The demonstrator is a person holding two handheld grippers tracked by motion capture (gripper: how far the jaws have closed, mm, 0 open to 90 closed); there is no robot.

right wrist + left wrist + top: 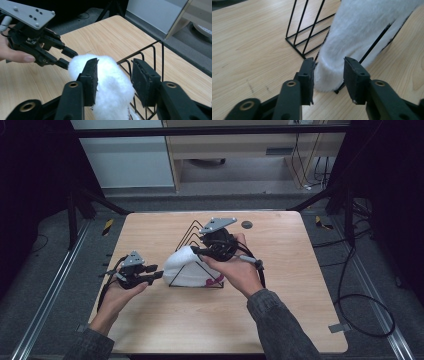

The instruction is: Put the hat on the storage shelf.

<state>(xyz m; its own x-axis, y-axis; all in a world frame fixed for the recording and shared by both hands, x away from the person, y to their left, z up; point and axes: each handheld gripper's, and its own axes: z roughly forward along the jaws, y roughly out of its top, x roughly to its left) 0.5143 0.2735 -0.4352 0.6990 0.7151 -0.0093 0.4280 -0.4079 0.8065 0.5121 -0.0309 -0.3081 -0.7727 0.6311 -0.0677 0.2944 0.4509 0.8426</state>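
The white fluffy cloth [182, 265] lay draped over the black wire rack [195, 257] at the centre of the high view, on the wooden desk [280, 310]. A small pink patch [215, 281] showed at the cloth's lower right edge, against the base of the rack.

The left gripper [159, 271] sat at the centre left of the high view, held in the person's left hand [117, 295], with its tips at the left end of the cloth. In the left gripper view, the cloth [362, 32] hung from the upper right of the frame down to the centre, and its lower end sat between the two jaws. The jaws stood apart: the left pad lay against the cloth's edge, and the right pad stood clear of it. No grip was applied.

The right gripper [196, 251] sat just right of centre in the high view, held in the right hand [240, 270], above the top of the cloth. In the right gripper view, the cloth [110, 82] rose between the jaws at the lower centre. The left pad lay against the pile; the right pad stood off it, beside the rack wires [152, 57]. These jaws were likewise parted and clamped nothing. The left gripper [66, 58] appeared at the upper left of that frame, its tips meeting the cloth's far end.
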